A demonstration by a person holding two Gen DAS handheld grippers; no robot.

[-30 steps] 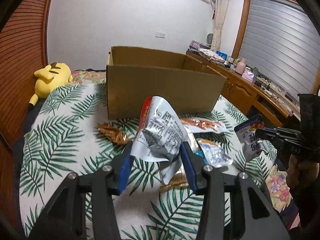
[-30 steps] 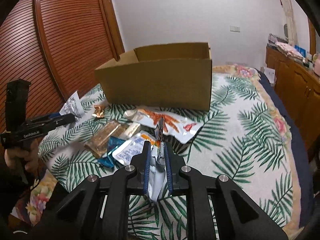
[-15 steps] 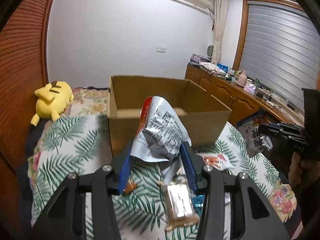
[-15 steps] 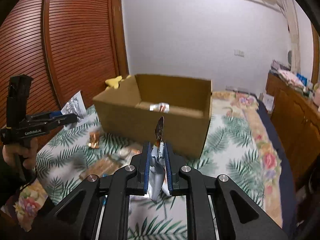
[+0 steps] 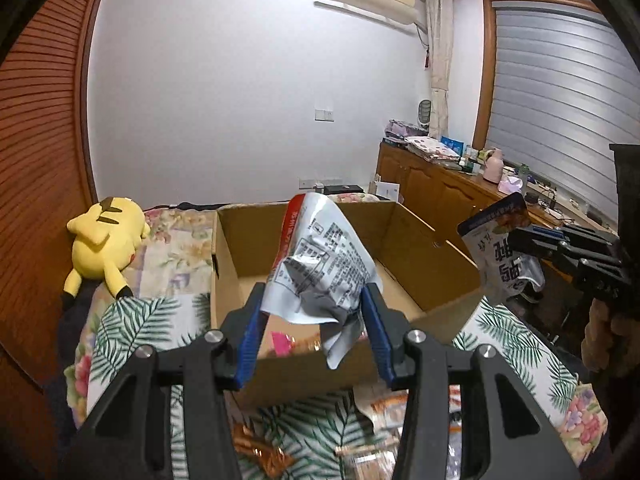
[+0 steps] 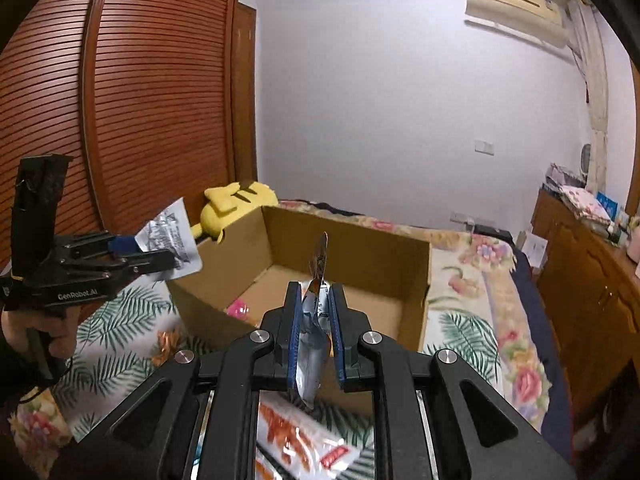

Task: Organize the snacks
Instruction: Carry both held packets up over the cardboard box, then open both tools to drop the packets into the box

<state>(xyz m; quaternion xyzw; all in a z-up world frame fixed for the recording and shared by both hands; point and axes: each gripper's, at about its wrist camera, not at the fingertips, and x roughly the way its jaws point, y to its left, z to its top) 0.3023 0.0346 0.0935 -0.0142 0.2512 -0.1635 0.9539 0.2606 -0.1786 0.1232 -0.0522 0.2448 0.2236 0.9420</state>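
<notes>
Left wrist view: the open brown cardboard box [image 5: 404, 240] sits on the palm-leaf printed bedspread [image 5: 132, 320], a pink wrapper [image 5: 280, 342] lying inside. The left gripper [image 5: 312, 316] clamps a crinkled silver foil snack bag with red edge [image 5: 320, 256], held over the box's near wall. Loose glossy packets [image 5: 384, 408] lie in front of the box.

Right wrist view: the right gripper [image 6: 316, 324] is pinched tight on a thin flat silvery pouch [image 6: 314, 328], edge-on, before the same box [image 6: 348, 256]. A white-and-orange plastic packet [image 6: 296, 436] lies below
</notes>
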